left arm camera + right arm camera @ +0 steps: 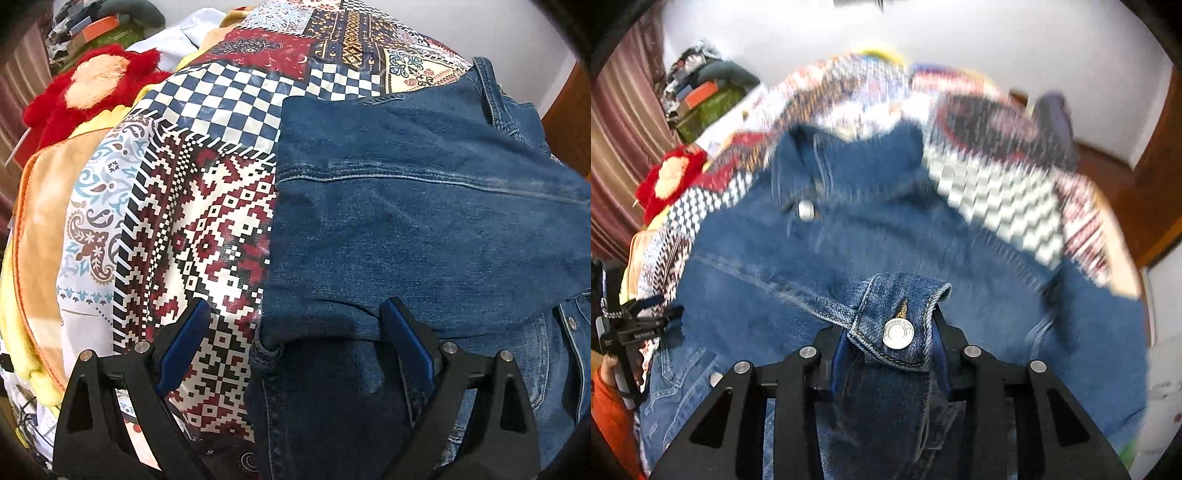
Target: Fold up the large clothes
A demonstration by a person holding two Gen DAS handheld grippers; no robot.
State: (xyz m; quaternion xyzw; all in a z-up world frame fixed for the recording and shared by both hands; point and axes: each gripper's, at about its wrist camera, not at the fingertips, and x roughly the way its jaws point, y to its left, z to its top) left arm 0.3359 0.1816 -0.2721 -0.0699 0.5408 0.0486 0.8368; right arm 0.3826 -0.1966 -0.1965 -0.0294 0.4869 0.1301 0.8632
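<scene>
A blue denim jacket [406, 206] lies spread on a patterned bedspread [207, 206]. My left gripper [295, 314] hangs open over the jacket's left edge, with one blue pad above the bedspread and the other above the denim. In the right wrist view the jacket [849, 240] shows its collar and a metal button at the far end. My right gripper [892, 336] is shut on a sleeve cuff [905, 295] with a silver button on it. The left gripper [639, 325] also shows at the left edge of that view, held by a hand in an orange sleeve [605, 402].
A red and peach plush toy [88, 85] and yellow and orange blankets [40, 206] lie along the bed's left side. Beyond them hang striped curtains [620, 147], next to a pile of boxes and clothes [705, 96]. Brown wooden furniture [1156, 192] stands at the right.
</scene>
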